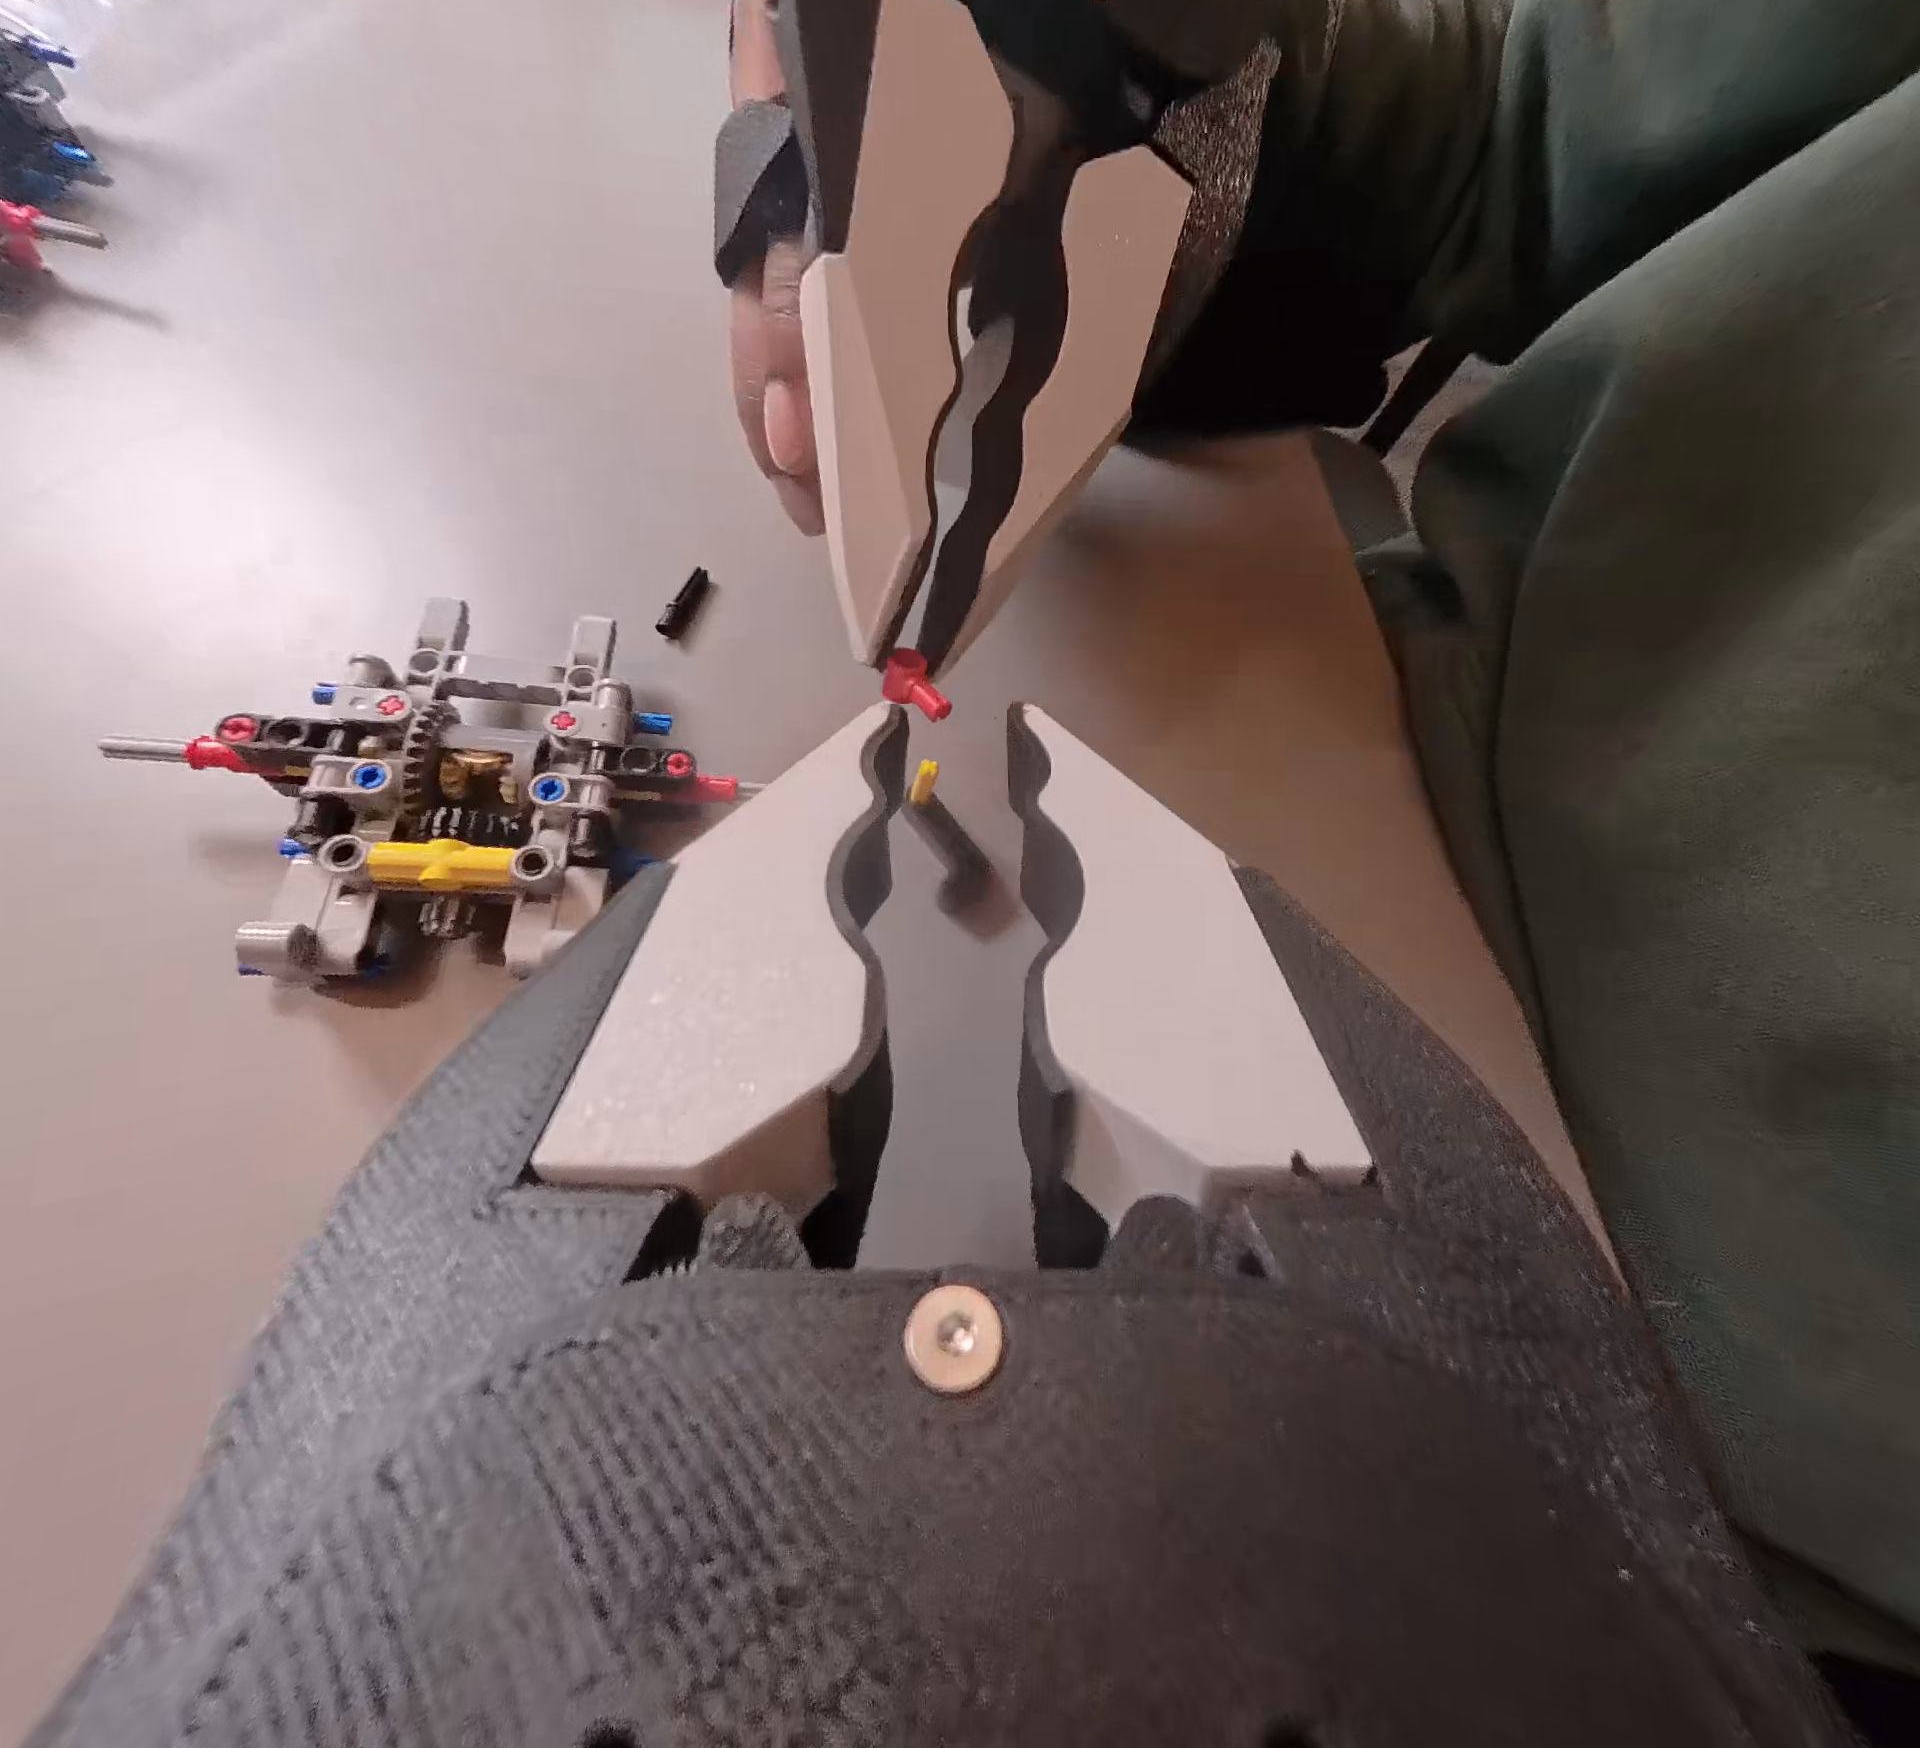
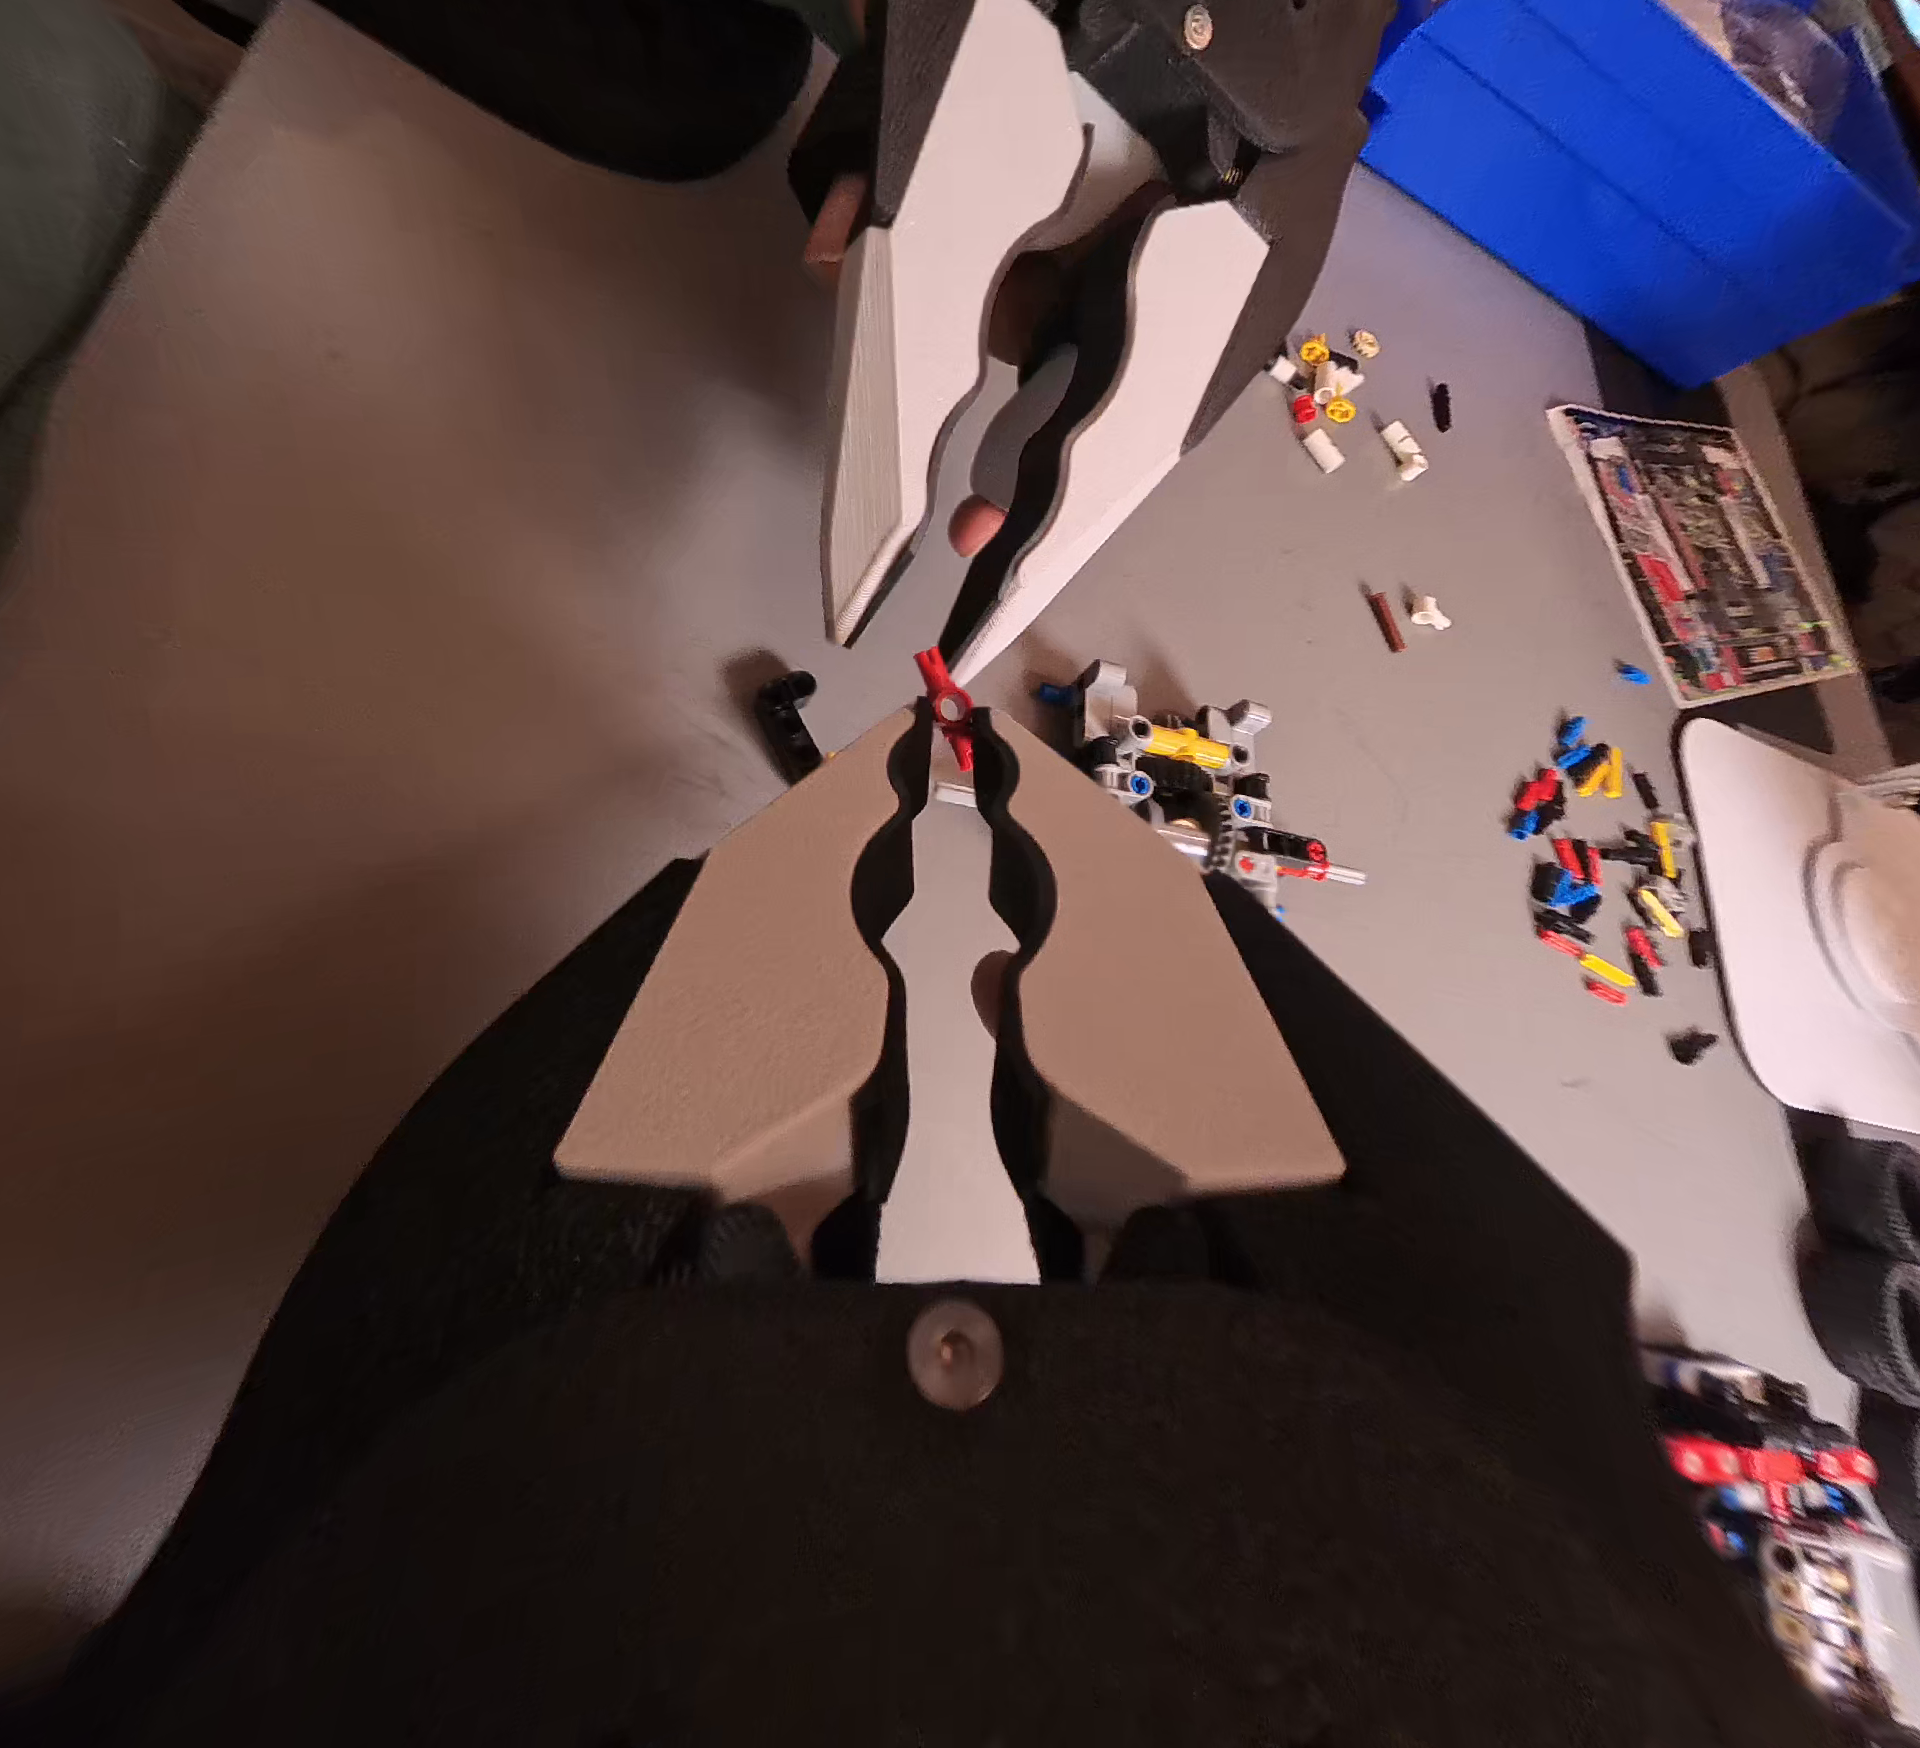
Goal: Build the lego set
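Above the grey table (image 2: 416, 451), the right gripper (image 2: 948, 713) pinches a small red connector piece (image 2: 948, 709) at its fingertips. Facing it, the left gripper (image 1: 951, 711) stands with fingers spread — bare. Beside them lies a grey gear assembly (image 1: 436, 794); the near table edge runs close by.

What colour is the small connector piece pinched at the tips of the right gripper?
Red. The connector piece shows best in the right wrist view, at the right gripper.
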`<action>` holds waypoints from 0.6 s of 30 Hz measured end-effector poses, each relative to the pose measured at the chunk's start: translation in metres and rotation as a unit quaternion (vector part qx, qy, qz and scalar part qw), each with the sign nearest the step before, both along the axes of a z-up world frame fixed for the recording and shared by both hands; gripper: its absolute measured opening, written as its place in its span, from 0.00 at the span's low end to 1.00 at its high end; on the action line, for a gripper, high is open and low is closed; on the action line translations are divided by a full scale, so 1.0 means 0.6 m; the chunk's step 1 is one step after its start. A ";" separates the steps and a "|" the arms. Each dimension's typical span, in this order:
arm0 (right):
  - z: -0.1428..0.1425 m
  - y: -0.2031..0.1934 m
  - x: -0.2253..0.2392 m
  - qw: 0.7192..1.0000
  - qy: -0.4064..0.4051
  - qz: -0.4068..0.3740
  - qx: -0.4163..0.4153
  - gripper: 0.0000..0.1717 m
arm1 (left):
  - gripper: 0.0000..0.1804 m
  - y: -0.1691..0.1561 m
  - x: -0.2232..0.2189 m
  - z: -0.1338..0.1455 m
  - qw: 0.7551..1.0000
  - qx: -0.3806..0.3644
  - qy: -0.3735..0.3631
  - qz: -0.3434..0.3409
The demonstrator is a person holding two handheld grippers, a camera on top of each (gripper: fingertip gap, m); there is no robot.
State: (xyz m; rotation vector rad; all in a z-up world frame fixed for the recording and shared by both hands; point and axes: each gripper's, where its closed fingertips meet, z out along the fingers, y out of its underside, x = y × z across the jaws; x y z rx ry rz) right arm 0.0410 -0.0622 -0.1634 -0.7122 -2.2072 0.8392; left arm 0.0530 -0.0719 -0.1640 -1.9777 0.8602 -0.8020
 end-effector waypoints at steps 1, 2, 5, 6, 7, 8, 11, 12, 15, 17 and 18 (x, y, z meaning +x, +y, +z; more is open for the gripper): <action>0.000 0.002 -0.002 1.000 0.006 -0.003 0.014 0.03 | 0.09 0.002 -0.001 0.000 1.000 -0.007 -0.009 0.004; 0.000 0.004 -0.003 1.000 0.012 -0.004 0.027 0.03 | 0.08 0.005 -0.003 0.001 1.000 -0.011 -0.016 0.011; -0.001 0.009 -0.008 0.997 0.026 -0.008 0.070 0.03 | 0.06 0.011 -0.008 -0.002 0.999 -0.027 -0.030 0.025; -0.002 0.010 -0.009 0.996 0.031 -0.009 0.085 0.03 | 0.06 0.014 -0.009 -0.004 0.999 -0.031 -0.033 0.029; -0.003 0.011 -0.010 0.994 0.036 -0.009 0.099 0.03 | 0.05 0.015 -0.011 -0.005 0.998 -0.034 -0.035 0.033; -0.002 0.012 -0.011 0.993 0.041 -0.010 0.113 0.03 | 0.05 0.018 -0.012 -0.006 0.998 -0.035 -0.037 0.037; 0.000 0.014 -0.013 0.987 0.059 -0.010 0.148 0.03 | 0.02 0.021 -0.016 -0.006 0.997 -0.040 -0.046 0.044; 0.003 0.014 -0.014 0.986 0.065 -0.010 0.154 0.03 | 0.02 0.021 -0.016 -0.004 0.997 -0.038 -0.049 0.044; 0.015 0.011 -0.014 0.987 0.081 -0.010 0.140 0.03 | 0.02 0.020 -0.018 0.004 0.998 -0.016 -0.045 0.037; 0.026 0.007 -0.011 0.992 0.084 -0.008 0.094 0.03 | 0.02 0.018 -0.018 0.012 0.999 0.016 -0.035 0.027; 0.032 0.005 -0.010 0.994 0.085 -0.006 0.067 0.04 | 0.02 0.016 -0.017 0.017 0.999 0.033 -0.034 0.021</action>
